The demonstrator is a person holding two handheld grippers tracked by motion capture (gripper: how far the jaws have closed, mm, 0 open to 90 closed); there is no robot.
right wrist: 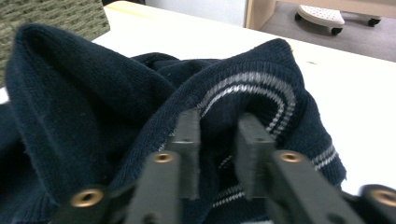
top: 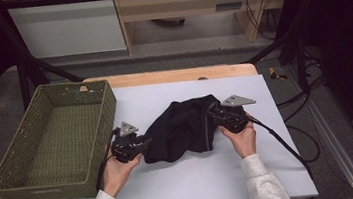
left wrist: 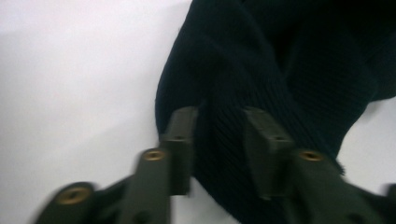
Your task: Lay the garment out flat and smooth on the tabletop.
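No brand, label or writing can be read on anything here. A white table top [top: 183, 179] carries the work, with a strip of bare wood along its far edge; beyond that lie grey floor, a pale wooden cabinet and black frame bars. Just to the outer side of the left gripper [top: 145, 142], at the table's left end, stands an olive woven basket [top: 110, 107] with nothing in it. Between the two grippers lies a dark navy knitted sweater [top: 182, 126], crumpled in a heap, with grey stripes along one ribbed edge. The left gripper's jaws stand partly apart, astride the sweater's left edge, with a fold of ribbed knit between them; the pads do not look pressed on it. The right gripper [top: 212, 115], at the heap's right side, likewise has its jaws partly apart, with the striped edge bunched between them.
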